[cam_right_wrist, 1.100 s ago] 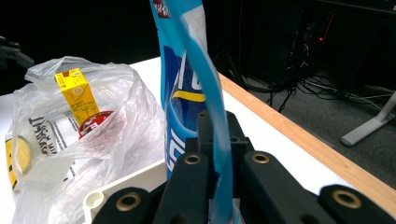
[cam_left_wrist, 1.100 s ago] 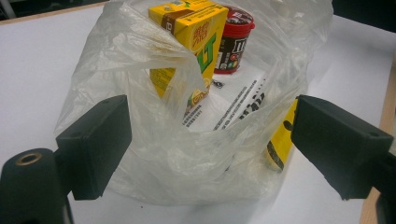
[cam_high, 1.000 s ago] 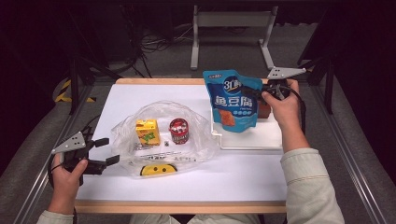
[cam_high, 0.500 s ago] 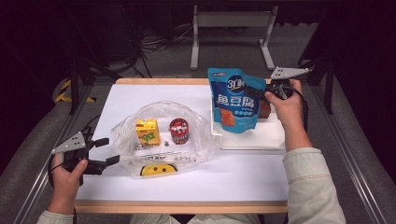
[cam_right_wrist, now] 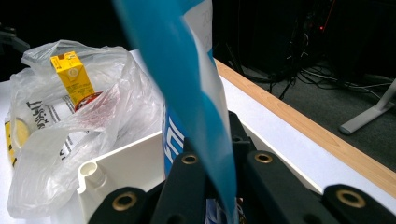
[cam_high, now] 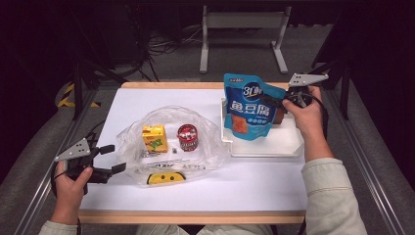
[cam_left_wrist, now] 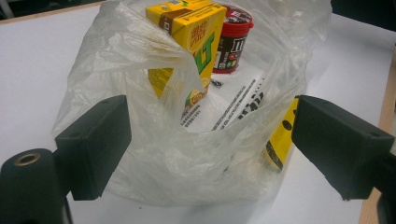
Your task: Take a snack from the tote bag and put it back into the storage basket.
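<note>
High view: right gripper (cam_high: 272, 102) is clamped on a blue pouch (cam_high: 249, 113) with white lettering and an orange picture, held upright over the white tray (cam_high: 266, 145). Left gripper (cam_high: 110, 159) gapes at the clear bag (cam_high: 171, 142), gripping nothing.

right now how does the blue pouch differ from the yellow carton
The blue pouch is a flat, soft packet, and it looks larger; the yellow carton is a stiff little box. The pouch is held upright over the white tray, clamped in the right gripper; the carton stands free, held by neither gripper. The carton sits inside the clear bag; the pouch is outside it. Both are upright.
</note>
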`<state>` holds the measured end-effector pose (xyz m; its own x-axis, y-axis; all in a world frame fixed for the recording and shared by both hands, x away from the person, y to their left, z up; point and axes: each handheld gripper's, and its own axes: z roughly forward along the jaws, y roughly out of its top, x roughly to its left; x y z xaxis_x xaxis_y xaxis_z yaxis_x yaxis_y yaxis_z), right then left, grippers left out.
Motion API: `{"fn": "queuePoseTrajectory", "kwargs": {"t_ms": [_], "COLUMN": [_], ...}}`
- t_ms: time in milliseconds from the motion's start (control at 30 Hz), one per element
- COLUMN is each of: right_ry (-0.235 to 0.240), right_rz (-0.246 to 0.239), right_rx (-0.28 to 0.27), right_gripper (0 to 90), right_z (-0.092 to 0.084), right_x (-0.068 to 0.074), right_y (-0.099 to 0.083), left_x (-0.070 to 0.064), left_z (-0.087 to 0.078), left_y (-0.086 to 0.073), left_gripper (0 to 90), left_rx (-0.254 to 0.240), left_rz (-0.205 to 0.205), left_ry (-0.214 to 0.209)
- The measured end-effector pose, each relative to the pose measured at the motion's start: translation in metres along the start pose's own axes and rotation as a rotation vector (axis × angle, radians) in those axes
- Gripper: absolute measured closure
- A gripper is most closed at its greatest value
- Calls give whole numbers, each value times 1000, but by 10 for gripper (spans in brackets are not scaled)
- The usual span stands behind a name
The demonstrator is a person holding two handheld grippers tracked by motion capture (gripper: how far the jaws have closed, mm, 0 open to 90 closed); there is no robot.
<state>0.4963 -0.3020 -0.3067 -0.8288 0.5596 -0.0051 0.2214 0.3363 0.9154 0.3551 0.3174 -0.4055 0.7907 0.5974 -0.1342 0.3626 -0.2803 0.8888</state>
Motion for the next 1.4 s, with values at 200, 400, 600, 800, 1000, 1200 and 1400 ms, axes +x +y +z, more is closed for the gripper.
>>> {"fn": "queuePoseTrajectory", "kwargs": {"t_ms": [200, 400, 600, 800, 1000, 1200, 1400], "right_ry": [-8, -29, -87, -103, -107, -92, -72], "right_rz": [-35, -38, -62, -94, -134, -178, -206], "right_rx": [20, 1, -42, -60, -76, -88, -60], "right_gripper": [837, 597, 404, 377, 381, 450, 597], "right_z": [-2, -10, -17, -25, -31, -35, -37], "right_x": [6, 12, 20, 27, 39, 53, 63], "right_y": [4, 13, 27, 39, 49, 56, 53], "left_x": [0, 0, 0, 0, 0, 0, 0], "left_z": [0, 0, 1, 0, 0, 1, 0], "left_y": [0, 0, 0, 0, 0, 0, 0], "left_gripper": [126, 126, 125, 126, 126, 125, 125], "left_rx": [2, 1, 2, 2, 1, 3, 3], "left_rz": [0, 2, 8, 8, 7, 6, 6], "left_ry": [0, 0, 1, 2, 0, -3, -3]}}
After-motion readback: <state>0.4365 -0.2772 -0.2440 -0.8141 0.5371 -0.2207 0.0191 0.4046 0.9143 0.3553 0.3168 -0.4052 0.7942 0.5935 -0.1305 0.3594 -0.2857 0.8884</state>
